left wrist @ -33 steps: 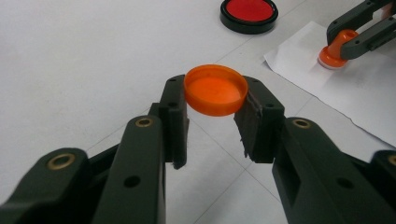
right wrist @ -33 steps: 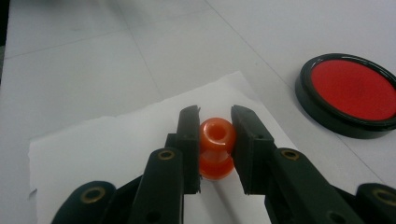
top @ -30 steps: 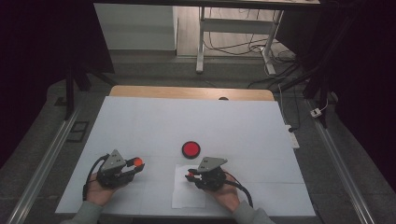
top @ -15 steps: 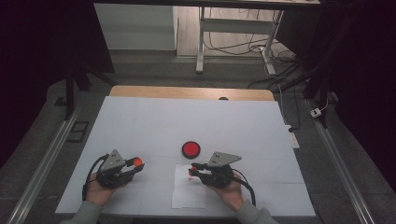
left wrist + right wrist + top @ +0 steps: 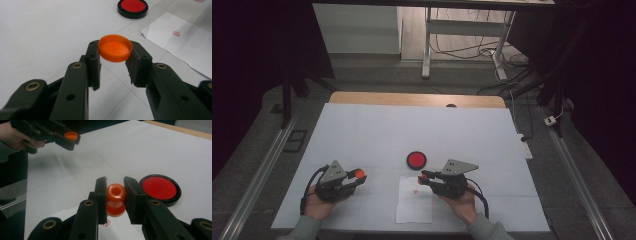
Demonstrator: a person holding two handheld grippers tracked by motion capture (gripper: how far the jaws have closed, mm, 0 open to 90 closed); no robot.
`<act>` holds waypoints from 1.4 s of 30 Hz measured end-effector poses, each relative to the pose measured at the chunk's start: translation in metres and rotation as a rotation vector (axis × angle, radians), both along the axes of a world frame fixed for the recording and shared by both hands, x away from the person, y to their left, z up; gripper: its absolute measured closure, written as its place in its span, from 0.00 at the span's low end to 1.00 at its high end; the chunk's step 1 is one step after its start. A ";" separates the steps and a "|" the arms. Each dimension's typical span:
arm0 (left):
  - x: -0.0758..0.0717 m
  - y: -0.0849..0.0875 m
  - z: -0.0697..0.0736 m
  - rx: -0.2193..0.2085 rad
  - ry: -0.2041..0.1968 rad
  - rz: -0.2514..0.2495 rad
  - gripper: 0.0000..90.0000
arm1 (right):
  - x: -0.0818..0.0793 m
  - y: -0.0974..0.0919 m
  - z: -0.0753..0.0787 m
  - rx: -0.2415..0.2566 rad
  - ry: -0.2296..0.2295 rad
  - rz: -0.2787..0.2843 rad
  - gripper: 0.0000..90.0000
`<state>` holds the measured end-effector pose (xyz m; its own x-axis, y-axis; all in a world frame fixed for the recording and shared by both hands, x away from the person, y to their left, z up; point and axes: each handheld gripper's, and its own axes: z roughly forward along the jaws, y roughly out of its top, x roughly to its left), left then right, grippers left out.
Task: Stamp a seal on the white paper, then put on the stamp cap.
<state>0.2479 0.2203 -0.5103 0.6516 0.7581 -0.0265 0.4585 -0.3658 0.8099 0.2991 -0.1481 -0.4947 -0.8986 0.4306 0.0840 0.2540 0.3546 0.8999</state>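
Stamp (image 5: 116, 199) upright (knob up) in right tongs (image 5: 115, 197) | left tongs (image 5: 113, 58) pinch orange cap (image 5: 115, 48)

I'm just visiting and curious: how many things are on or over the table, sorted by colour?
Orange: 2, the cap in the left claw and the stamp in the right claw.
Red and black: 1, the ink pad.
White: 1, the paper sheet.
Total: 4.

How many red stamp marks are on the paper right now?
2: one on the paper in the left gripper view; another under the stamp in the right gripper.
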 end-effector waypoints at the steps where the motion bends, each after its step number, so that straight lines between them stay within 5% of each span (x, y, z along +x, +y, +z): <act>1: 0.000 0.000 0.000 0.001 0.000 0.000 0.72 | 0.000 -0.001 0.001 0.002 0.000 -0.002 0.80; 21: 0.000 -0.002 -0.001 0.006 0.004 -0.006 0.72 | 0.006 -0.026 0.027 0.086 -0.048 -0.080 0.80; 42: 0.000 -0.010 0.001 0.008 0.000 -0.026 0.72 | 0.006 -0.027 0.029 0.090 -0.053 -0.081 0.80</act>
<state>0.2484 0.2107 -0.5096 0.6711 0.7411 -0.0205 0.4491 -0.3844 0.8066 0.3054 -0.1750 -0.4657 -0.8655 0.4946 0.0791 0.2298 0.2518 0.9401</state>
